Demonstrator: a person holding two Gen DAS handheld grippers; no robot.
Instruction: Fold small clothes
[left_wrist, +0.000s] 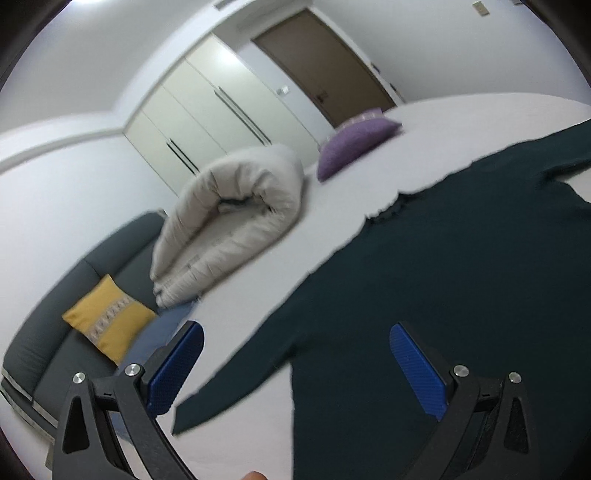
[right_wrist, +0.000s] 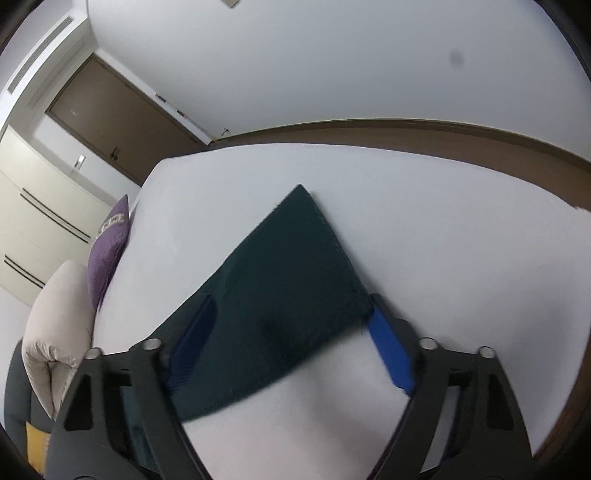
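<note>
A dark green long-sleeved top (left_wrist: 461, 277) lies spread flat on a white bed (left_wrist: 332, 206), filling the right side of the left wrist view, with one sleeve reaching toward the near left. The left gripper (left_wrist: 295, 365) hangs over the near part of the garment with its blue-padded fingers (left_wrist: 177, 365) wide apart and nothing between them; the sleeve and side of the top lie below the gap, and whether the pads touch the cloth cannot be told.

In the right wrist view, the right gripper (right_wrist: 291, 339) is also spread wide, its two blue pads (right_wrist: 388, 350) standing at either side of a part of the top (right_wrist: 280, 295) that tapers to a corner farther off. The fabric passes between the fingers but is not clamped.

At the far left of the bed sits a rolled cream duvet (left_wrist: 229, 221), with a purple cushion (left_wrist: 354, 144) just beyond it. Off the bed to the left is a dark grey sofa (left_wrist: 74, 306) carrying a yellow cushion (left_wrist: 107, 317). Cream wardrobe doors (left_wrist: 199, 110) and a brown door (left_wrist: 325, 70) stand against the far wall. A brown bed frame (right_wrist: 406, 136) edges the mattress in the right wrist view.
</note>
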